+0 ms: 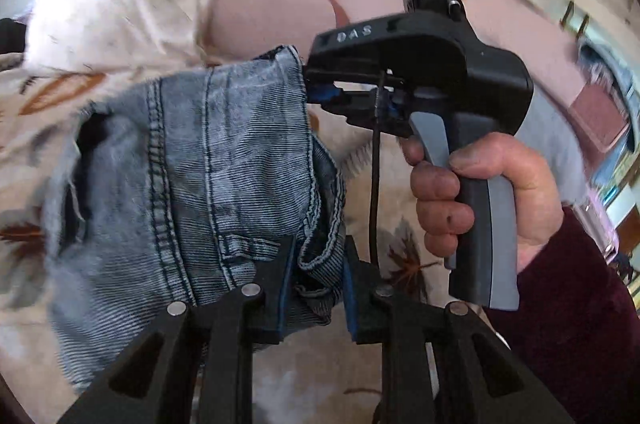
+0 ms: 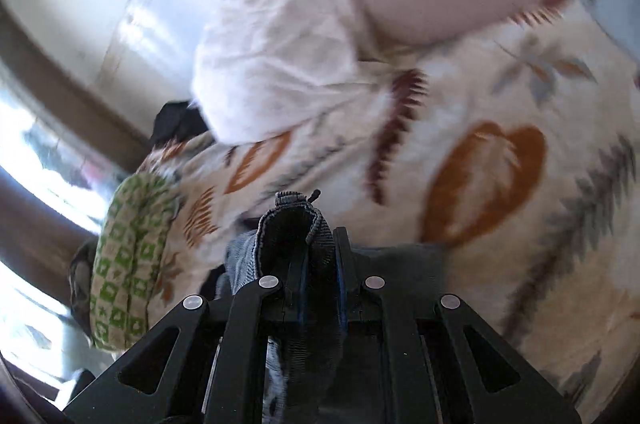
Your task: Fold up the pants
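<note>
Gripping the jeans [image 1: 192, 159] between both grippers' fingers [image 1: 280, 276]; denim bunched.

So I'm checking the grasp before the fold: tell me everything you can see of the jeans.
The jeans are light blue, faded denim with darker double-stitched seams and a frayed edge. They hang bunched and lifted above a leaf-patterned blanket. The left gripper is clamped on a thick hemmed fold at the lower edge; the right gripper, held in the person's hand, pinches another edge higher up. In the right wrist view the cloth bulges up between the fingers, dark inner side showing. Their full length is out of sight.
</note>
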The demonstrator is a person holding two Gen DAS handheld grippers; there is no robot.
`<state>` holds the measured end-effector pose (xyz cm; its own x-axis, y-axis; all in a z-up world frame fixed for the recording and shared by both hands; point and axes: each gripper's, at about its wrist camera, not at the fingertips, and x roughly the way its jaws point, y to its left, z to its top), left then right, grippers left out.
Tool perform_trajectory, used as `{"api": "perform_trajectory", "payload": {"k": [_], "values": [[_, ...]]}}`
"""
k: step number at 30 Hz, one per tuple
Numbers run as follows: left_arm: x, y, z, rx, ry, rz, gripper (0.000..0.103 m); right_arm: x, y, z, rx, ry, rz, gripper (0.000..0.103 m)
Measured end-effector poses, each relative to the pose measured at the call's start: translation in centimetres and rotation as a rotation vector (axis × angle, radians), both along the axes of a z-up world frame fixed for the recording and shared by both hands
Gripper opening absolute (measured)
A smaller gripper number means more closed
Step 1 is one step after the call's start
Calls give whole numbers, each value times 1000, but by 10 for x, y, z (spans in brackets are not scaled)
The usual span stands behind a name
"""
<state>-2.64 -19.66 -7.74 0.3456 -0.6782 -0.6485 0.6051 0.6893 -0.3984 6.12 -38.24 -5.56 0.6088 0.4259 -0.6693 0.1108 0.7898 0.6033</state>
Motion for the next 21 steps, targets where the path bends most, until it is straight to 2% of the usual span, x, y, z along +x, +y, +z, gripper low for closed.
{"api": "perform_trajectory", "payload": {"k": [1, 3, 6, 8, 10, 12, 13, 15, 17, 21], "values": [[0, -7, -7, 17, 13, -15, 23, -2, -7, -7, 20, 5, -9, 11], [-1, -12, -19, 41, 51, -52, 24, 0, -21, -43, 120, 78, -8, 14], [-14, -3, -12, 2, 62, -134, 38, 4, -34, -79, 65, 219, -61, 31], [-32, 13, 2, -6, 8, -158, 59, 0, -44, -78, 94, 231, -82, 33], [-43, 32, 20, 9, -90, -127, 61, -9, -51, -60, 84, 168, -95, 34], [-49, 53, 39, 38, -189, -75, 62, -23, -53, -31, 12, 84, -130, 39], [-44, 63, 45, 71, -240, -32, 64, -29, -53, -21, 5, 46, -139, 44], [-35, 76, 53, 135, -325, 70, 65, -42, -47, -2, 58, -40, -129, 46], [-17, 87, 53, 180, -339, 154, 65, -49, -33, 10, 85, -100, -109, 46], [12, 88, 31, 278, -290, 258, 65, -47, 11, 20, 106, -175, -25, 49]]}}
